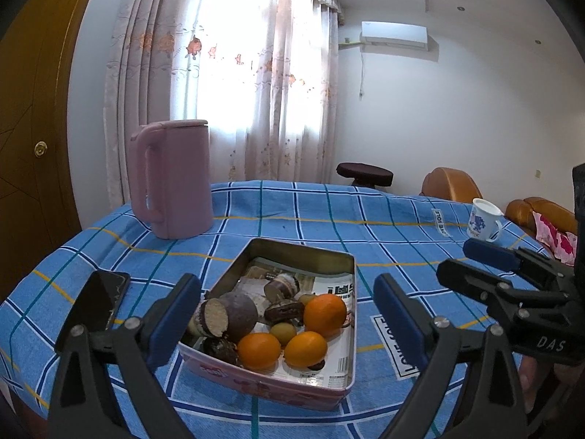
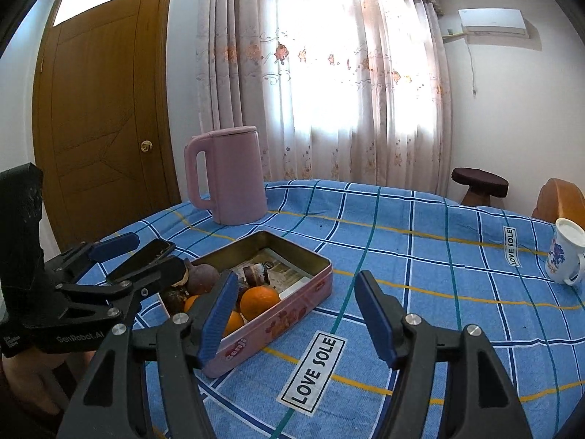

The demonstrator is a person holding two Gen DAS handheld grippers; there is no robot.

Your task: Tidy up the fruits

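Note:
A pink metal tin (image 1: pixel 270 387) (image 2: pixel 292 314) stands on the blue checked tablecloth. It holds three oranges (image 1: pixel 324 314) (image 2: pixel 259 301), a small green fruit (image 1: pixel 282 333), a purple fruit (image 1: pixel 239 314) (image 2: pixel 203 277) and cut dark-skinned pieces (image 1: pixel 214 316). My left gripper (image 1: pixel 289 323) is open and empty, its fingers either side of the tin's near end. My right gripper (image 2: pixel 296 318) is open and empty, just right of the tin; it also shows in the left wrist view (image 1: pixel 486 263). The left gripper shows in the right wrist view (image 2: pixel 128 256).
A pink kettle (image 1: pixel 172 179) (image 2: pixel 228 175) stands behind the tin. A black phone (image 1: pixel 98 300) (image 2: pixel 146 258) lies left of the tin. A white mug (image 1: pixel 484 219) (image 2: pixel 566 252) stands at the far right. A stool (image 2: pixel 479 184) and chairs are beyond the table.

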